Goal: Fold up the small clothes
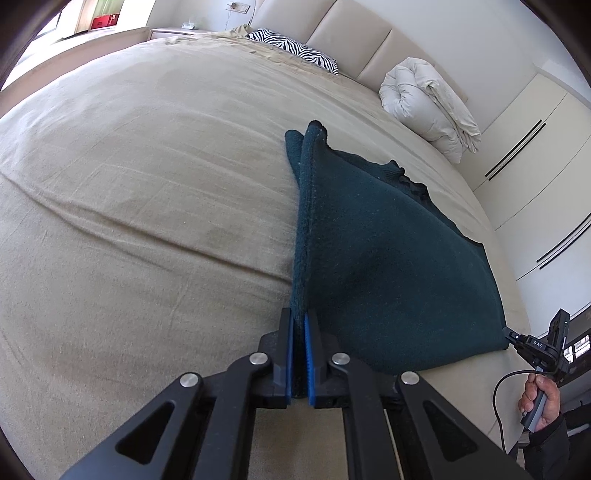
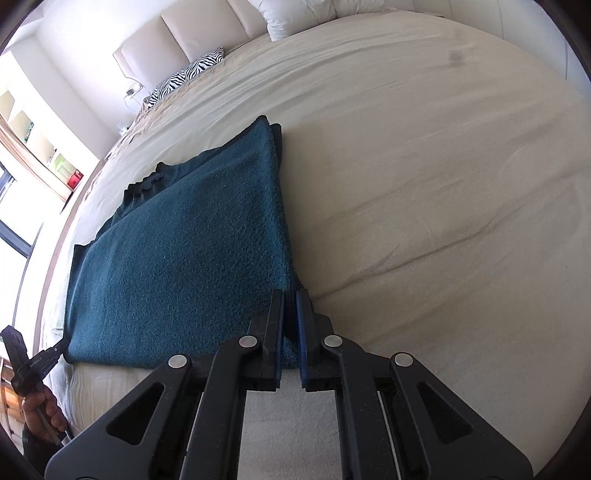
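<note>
both hand-held grippers pinch near corners of the teal garment (image 1: pixel 388 258) on the bed (image 1: pixel 147 184): left hand-held gripper (image 1: pixel 299 321) one corner, right hand-held gripper (image 2: pixel 290 295) the other, probably to keep the edge taut for the next fold.

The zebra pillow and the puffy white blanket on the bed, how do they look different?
The zebra pillow has black and white stripes; the puffy white blanket is plain cream. The pillow lies flat and thin, while the blanket is rolled into a fat bundle. Both sit at the head of the bed, against the padded headboard.
</note>
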`<act>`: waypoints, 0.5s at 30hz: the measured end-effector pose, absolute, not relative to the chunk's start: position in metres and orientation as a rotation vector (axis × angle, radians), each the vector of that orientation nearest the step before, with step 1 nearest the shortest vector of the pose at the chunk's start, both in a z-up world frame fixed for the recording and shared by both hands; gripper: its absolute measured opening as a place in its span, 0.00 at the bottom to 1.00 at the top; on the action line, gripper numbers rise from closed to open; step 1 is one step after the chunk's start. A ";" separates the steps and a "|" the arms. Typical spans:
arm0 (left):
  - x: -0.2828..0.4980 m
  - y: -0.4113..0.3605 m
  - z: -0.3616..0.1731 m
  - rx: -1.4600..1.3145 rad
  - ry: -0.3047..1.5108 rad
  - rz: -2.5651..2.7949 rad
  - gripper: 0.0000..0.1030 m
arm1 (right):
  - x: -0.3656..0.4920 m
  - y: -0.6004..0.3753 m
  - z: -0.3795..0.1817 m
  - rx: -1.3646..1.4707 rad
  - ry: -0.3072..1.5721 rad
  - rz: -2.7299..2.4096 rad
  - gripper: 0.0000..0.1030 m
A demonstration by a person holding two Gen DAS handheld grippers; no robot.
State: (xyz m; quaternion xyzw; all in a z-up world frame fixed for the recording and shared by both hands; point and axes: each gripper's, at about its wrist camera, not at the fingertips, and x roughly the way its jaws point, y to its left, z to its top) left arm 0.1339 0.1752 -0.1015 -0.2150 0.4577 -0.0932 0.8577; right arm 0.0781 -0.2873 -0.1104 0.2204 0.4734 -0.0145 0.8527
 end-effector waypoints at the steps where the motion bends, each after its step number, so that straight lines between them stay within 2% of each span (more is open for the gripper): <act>1: 0.134 0.175 -0.101 -0.446 0.962 -0.199 0.07 | 0.080 -0.289 -0.115 0.479 1.012 -0.025 0.06; 4: 0.133 0.175 -0.100 -0.442 0.959 -0.214 0.07 | 0.077 -0.296 -0.114 0.548 0.997 -0.022 0.07; 8: 0.131 0.180 -0.098 -0.460 0.967 -0.202 0.10 | 0.068 -0.303 -0.098 0.569 0.943 -0.074 0.15; 14: 0.129 0.172 -0.058 -0.378 0.874 -0.138 0.28 | 0.076 -0.291 -0.059 0.549 0.856 -0.056 0.15; 15: 0.135 0.167 -0.051 -0.365 0.857 -0.144 0.37 | 0.083 -0.284 -0.055 0.556 0.850 -0.029 0.15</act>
